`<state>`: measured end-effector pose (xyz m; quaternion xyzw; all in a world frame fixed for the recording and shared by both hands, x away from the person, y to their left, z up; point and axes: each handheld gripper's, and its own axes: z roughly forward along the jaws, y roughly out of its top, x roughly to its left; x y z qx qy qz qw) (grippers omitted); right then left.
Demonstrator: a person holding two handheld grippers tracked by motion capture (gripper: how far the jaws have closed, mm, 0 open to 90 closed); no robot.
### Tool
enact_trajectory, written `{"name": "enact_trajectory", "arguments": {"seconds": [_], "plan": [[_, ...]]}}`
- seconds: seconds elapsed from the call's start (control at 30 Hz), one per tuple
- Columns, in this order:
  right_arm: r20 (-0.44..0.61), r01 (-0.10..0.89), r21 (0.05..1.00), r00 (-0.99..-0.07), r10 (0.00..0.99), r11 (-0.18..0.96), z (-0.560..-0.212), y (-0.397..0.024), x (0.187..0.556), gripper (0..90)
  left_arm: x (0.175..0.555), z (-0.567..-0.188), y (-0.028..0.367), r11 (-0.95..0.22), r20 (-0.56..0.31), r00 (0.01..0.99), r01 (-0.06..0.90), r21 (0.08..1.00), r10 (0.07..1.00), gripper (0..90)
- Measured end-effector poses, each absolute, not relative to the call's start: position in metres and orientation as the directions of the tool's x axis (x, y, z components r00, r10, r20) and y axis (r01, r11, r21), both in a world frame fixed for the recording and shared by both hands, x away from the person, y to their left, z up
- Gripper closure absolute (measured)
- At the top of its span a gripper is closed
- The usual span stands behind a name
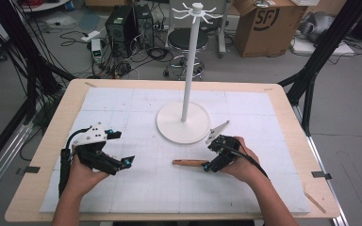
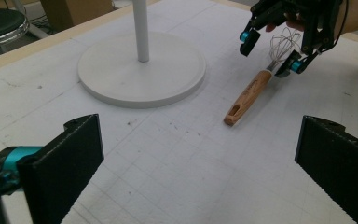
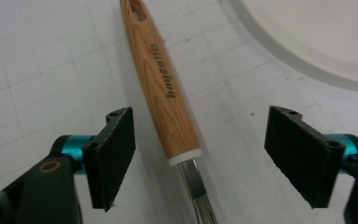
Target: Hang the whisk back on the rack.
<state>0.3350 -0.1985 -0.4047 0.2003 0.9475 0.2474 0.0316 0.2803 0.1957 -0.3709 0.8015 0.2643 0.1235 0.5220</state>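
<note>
Lying flat on the mat, the whisk [image 3: 170,107] sits at about 5 o'clock from the stand's base [image 1: 169,128], wooden handle pointing away from our right hand, wires toward it. We've got the right gripper [image 1: 215,153] straddling the handle's lower end near the metal collar, jaws part open, one each side, pads not touching the wood; nothing gripped yet. That low-handle spot probably leaves the hanging hole at the far tip free for a hook on the stand [image 1: 190,56]. Our left gripper [image 1: 123,148] rests at roughly 9 o'clock of the whisk, well apart, jaws wide and empty, likely just parked out of the way. Grid mat [image 1: 122,103] covers the table [image 1: 66,117].
</note>
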Motion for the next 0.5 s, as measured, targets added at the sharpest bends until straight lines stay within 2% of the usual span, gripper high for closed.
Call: {"name": "enact_trajectory", "arguments": {"seconds": [0.37, 0.43, 0.5], "plan": [[0.081, 0.356, 0.383, -0.932, 0.353, 0.853, -0.417, -0.189, 0.338, 49.1, 0.281, -0.372, 0.194, -0.325, -0.079, 0.833, 0.299, 0.897, 0.548, 1.6], [0.076, 0.343, 0.366, -0.937, 0.34, 0.865, -0.418, -0.187, 0.337, 54.2, 0.281, -0.372, 0.194, -0.331, -0.074, 0.833, 0.297, 0.896, 0.548, 1.6], [0.057, 0.336, 0.365, -0.939, 0.339, 0.868, -0.418, -0.186, 0.335, 63.3, 0.281, -0.372, 0.194, -0.331, -0.075, 0.834, 0.298, 0.895, 0.547, 1.6]]}}
